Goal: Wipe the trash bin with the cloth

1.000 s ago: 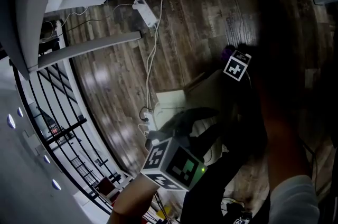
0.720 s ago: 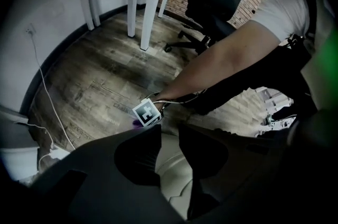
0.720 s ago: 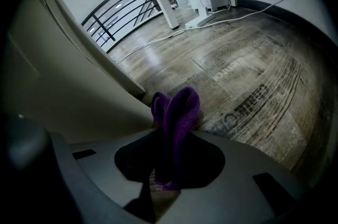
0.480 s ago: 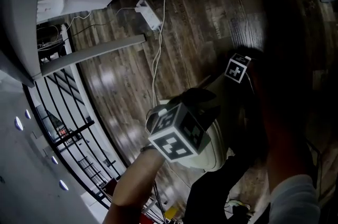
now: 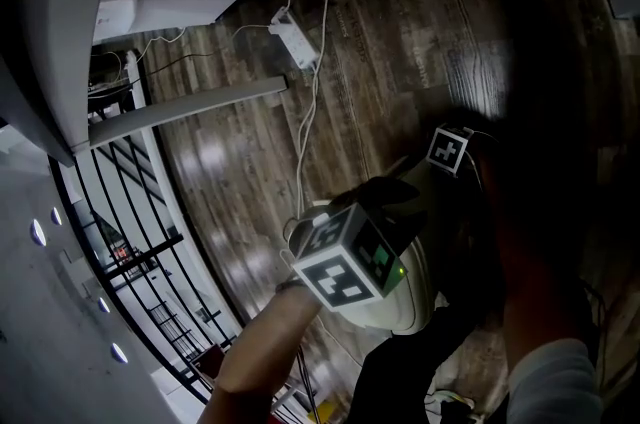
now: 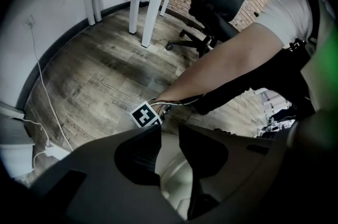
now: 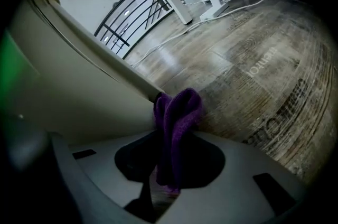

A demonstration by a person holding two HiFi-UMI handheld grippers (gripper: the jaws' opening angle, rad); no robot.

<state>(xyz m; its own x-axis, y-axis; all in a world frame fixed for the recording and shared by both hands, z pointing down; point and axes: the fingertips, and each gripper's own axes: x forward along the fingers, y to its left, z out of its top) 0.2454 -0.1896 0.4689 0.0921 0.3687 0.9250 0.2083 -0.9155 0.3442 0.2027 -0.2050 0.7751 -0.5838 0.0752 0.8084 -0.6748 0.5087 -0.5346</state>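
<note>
Bin point(image 5: 405, 304) standing on floor point(image 5: 400, 32), low in head view, under both grippers. Pinching purple cloth point(image 7: 177, 117) tight in right gripper point(image 7: 170, 157), holding its bunched end right at bin's side wall, likely for starting the wipe. Resting left gripper point(image 6: 169, 130) over bin's top, jaws slightly apart and gripping nothing, probably steadying bin against the rubbing push.

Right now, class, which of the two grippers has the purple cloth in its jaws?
The right gripper: its jaws are shut on the purple cloth, beside the trash bin. The left gripper has its jaws apart, with no cloth between them.
</note>
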